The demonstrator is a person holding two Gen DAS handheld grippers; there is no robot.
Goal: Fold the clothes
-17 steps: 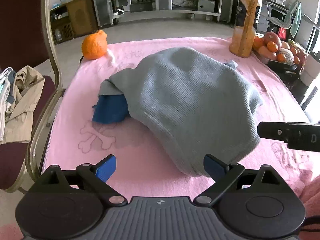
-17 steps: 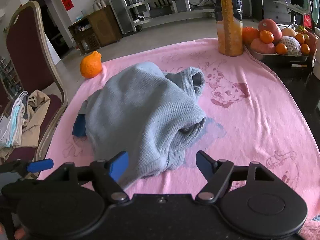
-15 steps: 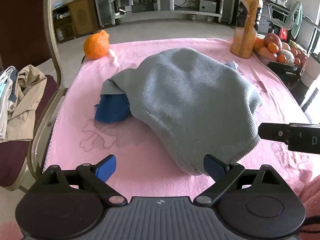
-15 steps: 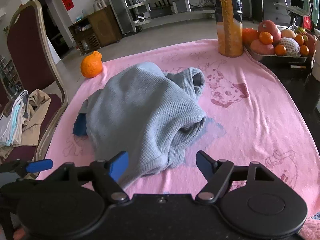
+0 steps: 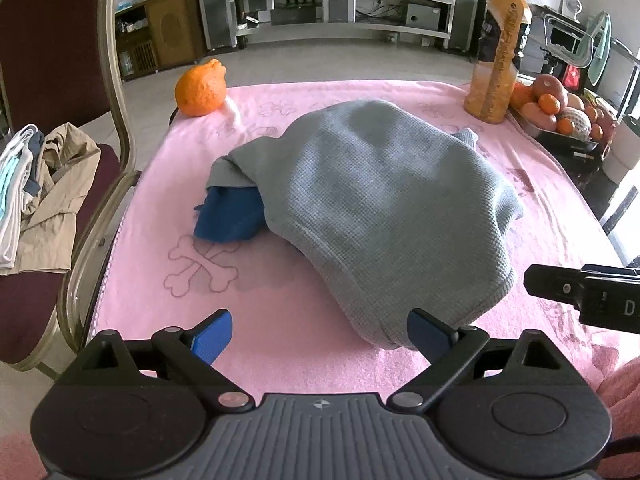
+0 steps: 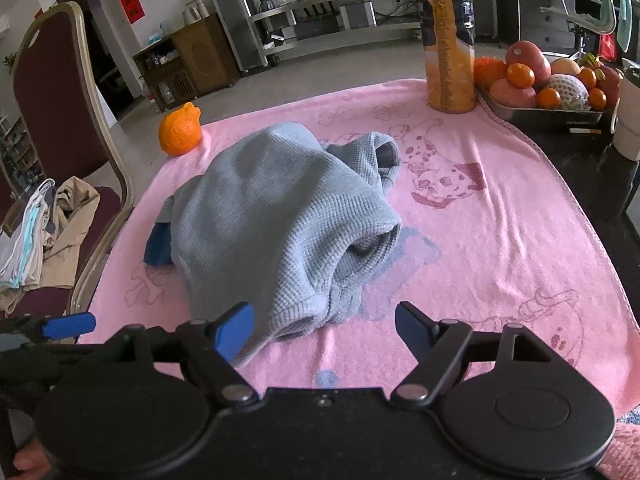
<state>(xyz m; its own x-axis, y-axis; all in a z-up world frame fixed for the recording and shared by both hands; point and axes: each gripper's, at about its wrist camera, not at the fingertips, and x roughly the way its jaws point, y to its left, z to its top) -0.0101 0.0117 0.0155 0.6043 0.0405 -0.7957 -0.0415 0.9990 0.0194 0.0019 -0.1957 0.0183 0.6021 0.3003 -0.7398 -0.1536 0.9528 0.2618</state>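
At the bottom of the left wrist view, the left gripper with blue pads has its jaws spread wide, holding nothing; its right pad sits just at the near hem of the rumpled grey waffle-knit sweater. Low in the right wrist view, the right gripper is likewise spread, its left pad against the same hem. The sweater lies heaped mid-frame on the pink cartoon-printed towel, over a folded blue cloth. Farther back stand a knobbly orange citrus fruit at upper left and a tall orange juice bottle at upper right.
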